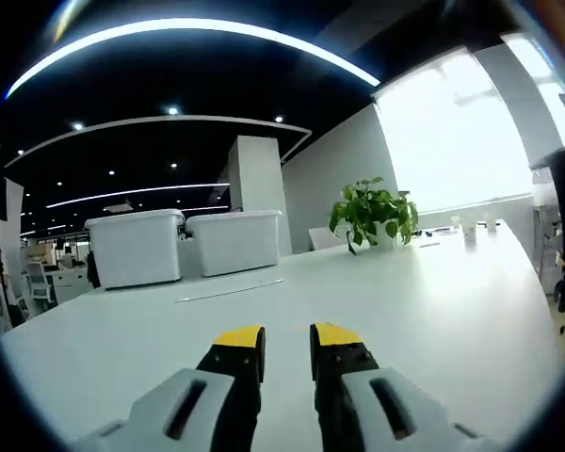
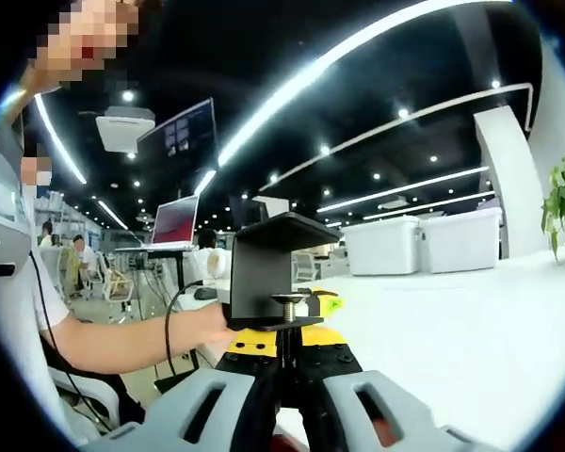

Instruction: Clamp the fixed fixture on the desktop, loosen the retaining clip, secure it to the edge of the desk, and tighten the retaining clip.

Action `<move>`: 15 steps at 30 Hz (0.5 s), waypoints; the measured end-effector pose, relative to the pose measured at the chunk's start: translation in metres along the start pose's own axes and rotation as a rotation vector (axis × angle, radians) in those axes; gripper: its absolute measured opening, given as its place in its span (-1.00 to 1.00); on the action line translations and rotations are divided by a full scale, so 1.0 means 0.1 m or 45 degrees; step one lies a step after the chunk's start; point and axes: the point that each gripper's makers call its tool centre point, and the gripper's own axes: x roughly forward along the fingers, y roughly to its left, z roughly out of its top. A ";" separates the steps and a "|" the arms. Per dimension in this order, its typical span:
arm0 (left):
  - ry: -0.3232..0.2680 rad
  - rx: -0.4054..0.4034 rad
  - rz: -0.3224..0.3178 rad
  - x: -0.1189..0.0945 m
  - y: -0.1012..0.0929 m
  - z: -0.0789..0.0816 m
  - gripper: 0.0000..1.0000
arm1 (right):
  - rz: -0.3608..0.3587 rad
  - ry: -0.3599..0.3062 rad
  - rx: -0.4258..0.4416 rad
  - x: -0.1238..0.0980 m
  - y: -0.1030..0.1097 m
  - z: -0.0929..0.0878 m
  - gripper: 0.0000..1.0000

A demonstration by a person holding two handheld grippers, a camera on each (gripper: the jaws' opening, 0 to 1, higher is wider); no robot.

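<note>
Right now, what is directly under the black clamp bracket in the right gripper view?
Under the black clamp bracket, a threaded screw runs down between the right tongs, which are closed on it. The screw's lower end is hidden by the tongs.

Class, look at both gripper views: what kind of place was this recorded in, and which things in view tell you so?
Most likely an open-plan office. A long white desk carries a potted plant, a laptop stands open on a raised stand, people sit at workstations behind it, and strip lights run across the dark ceiling.
</note>
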 end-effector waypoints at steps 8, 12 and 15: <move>-0.005 -0.001 0.008 -0.01 0.02 0.00 -0.61 | 0.026 0.021 0.025 -0.06 0.08 -0.13 -0.91; -0.010 -0.008 0.013 -0.01 0.02 0.01 -0.61 | 0.028 0.028 0.043 -0.09 0.11 -0.21 -0.91; -0.008 -0.005 0.012 -0.01 0.02 0.01 -0.61 | 0.036 0.035 0.039 -0.10 0.13 -0.24 -0.91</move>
